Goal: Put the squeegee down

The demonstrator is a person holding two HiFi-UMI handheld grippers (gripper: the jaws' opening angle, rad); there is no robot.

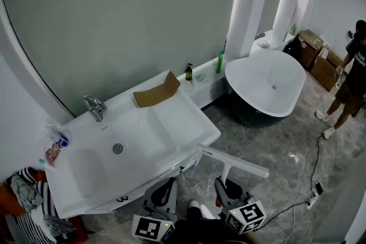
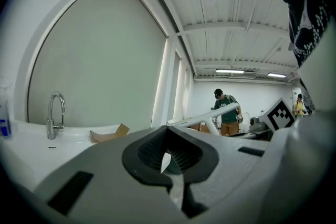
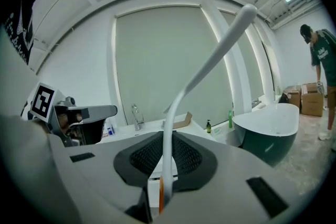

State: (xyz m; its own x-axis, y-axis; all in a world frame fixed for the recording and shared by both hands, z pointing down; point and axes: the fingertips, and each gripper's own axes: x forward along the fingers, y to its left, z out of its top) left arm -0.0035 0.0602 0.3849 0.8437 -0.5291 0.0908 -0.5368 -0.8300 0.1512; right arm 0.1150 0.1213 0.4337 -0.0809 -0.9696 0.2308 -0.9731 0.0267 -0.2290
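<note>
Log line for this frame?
right gripper: shut on squeegee | left gripper: shut, empty | squeegee: in air beside sink, not down

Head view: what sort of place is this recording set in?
Most likely a bathroom mock-up or showroom rather than a home: a white sink with a chrome faucet, a freestanding bathtub beside it, and cardboard boxes stacked on the floor beyond.

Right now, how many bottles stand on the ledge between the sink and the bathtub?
2. A dark pump bottle stands nearer the sink; a taller green bottle stands nearer the bathtub. The small greenish item between them is too small to identify; none looks hidden.
</note>
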